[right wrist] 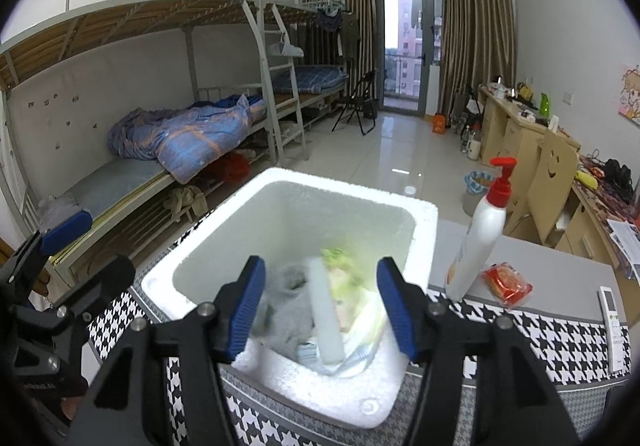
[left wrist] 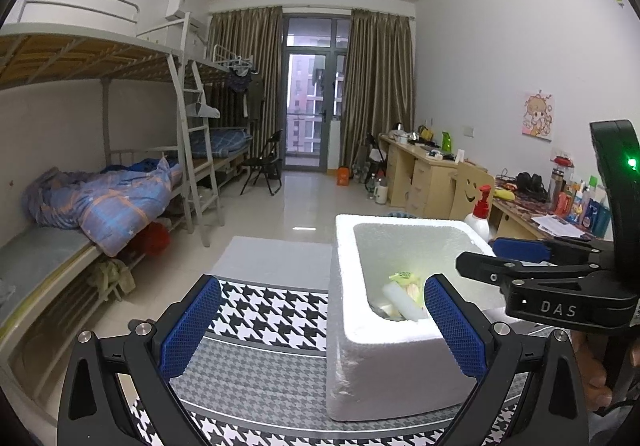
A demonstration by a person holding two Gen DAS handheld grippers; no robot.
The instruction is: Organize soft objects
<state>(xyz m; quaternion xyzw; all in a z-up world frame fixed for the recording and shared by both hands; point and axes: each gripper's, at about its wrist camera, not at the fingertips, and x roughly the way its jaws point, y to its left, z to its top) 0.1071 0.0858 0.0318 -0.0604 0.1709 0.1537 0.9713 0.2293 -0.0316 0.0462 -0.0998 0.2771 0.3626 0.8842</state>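
Right gripper (right wrist: 320, 310) is seen hanging over the near edge of the white foam box (right wrist: 420, 230), jaws released and spread, nothing pinched between the blue pads (right wrist: 248, 310). Below the gap a grey cloth (right wrist: 288, 310) is seen lying in the box, blurred, beside a white foam strip (right wrist: 326, 318) and a pale green-and-white soft bundle (right wrist: 352, 294); what exactly the bundle is cannot be told. Left gripper (left wrist: 320, 330) is held low at the box's left near corner, jaws wide, nothing gripped; one pad is seen in front of the box's near wall, contact cannot be told.

The step is judged as a drop-off of a soft item into the box, just at the release. To do it well, the right gripper is best lifted straight up, so that no cloth fold is snagged on a pad and dragged over the rim. The box is light foam and could be nudged across the houndstooth cloth (right wrist: 520, 330), so the rim is not to be knocked.

A pump bottle (right wrist: 480, 230), a red packet (right wrist: 506, 284) and a remote (right wrist: 612, 326) are seen on the table to the right of the box. The packet looks the likeliest soft item left; the bottle stands just beside it and could be tipped, so an approach from the packet's open right side is advised.
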